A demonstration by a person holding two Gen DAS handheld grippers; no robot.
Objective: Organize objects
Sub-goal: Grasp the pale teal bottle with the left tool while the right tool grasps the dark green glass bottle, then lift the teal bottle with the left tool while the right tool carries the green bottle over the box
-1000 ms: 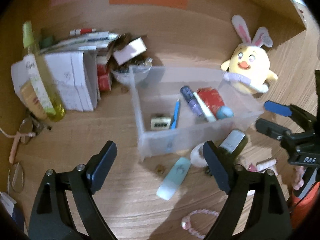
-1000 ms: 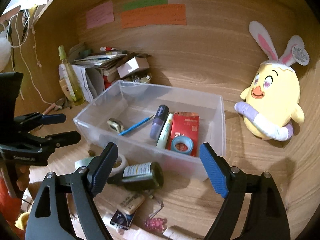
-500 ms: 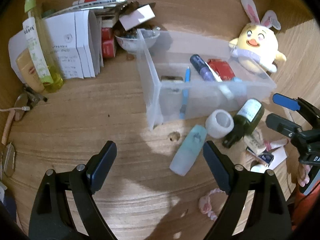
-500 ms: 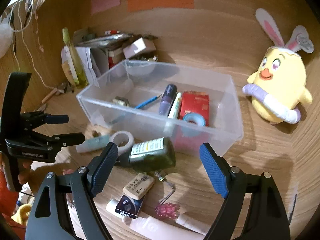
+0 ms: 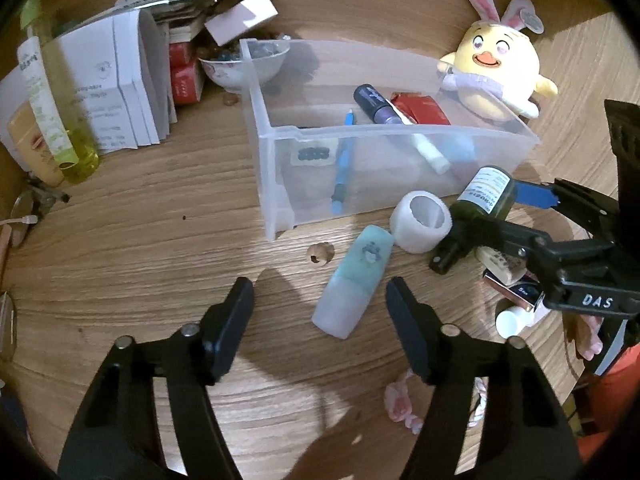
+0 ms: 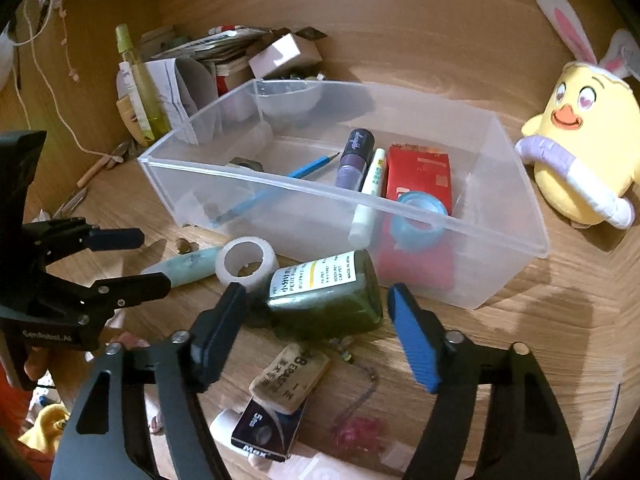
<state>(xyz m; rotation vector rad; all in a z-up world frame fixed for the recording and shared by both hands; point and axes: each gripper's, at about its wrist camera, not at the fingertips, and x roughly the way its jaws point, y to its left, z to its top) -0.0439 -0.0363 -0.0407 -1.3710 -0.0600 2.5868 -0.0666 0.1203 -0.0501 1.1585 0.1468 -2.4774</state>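
A wooden desk point(image 5: 140, 248) is seen from two gripper cameras. At the far left a yellow-green bottle point(image 5: 52, 100) stands upright beside folded white papers point(image 5: 120, 92), with a small bowl point(image 5: 244, 66) just behind the left corner of a clear plastic bin point(image 5: 276, 184).

Inside the bin are laid a blue pencil point(image 6: 280, 188), a purple tube point(image 6: 355, 158), a white marker point(image 6: 370, 196), a red packet point(image 6: 420, 174) and a blue tape roll point(image 6: 418, 222).

In front of the bin lies a pale teal tube point(image 5: 354, 280), and the left gripper point(image 5: 320, 308) is held just above the desk with this tube partly between its black fingers; its jaws are closing (the pads are not yet pressed on the tube). A white tape roll point(image 5: 420, 222) touches the tube's far end.

Further right, a dark green bottle point(image 6: 324, 294) lies on its side against the bin's front wall. The right gripper point(image 6: 316, 328) is lowered over it with its jaws closing, partly open, one black and one blue pad on either side; contact is not seen. An eraser point(image 6: 290, 378) rests on a small dark box point(image 6: 266, 434) nearer the camera.

A yellow plush chick point(image 6: 580, 152) with rabbit ears sits at the far right.
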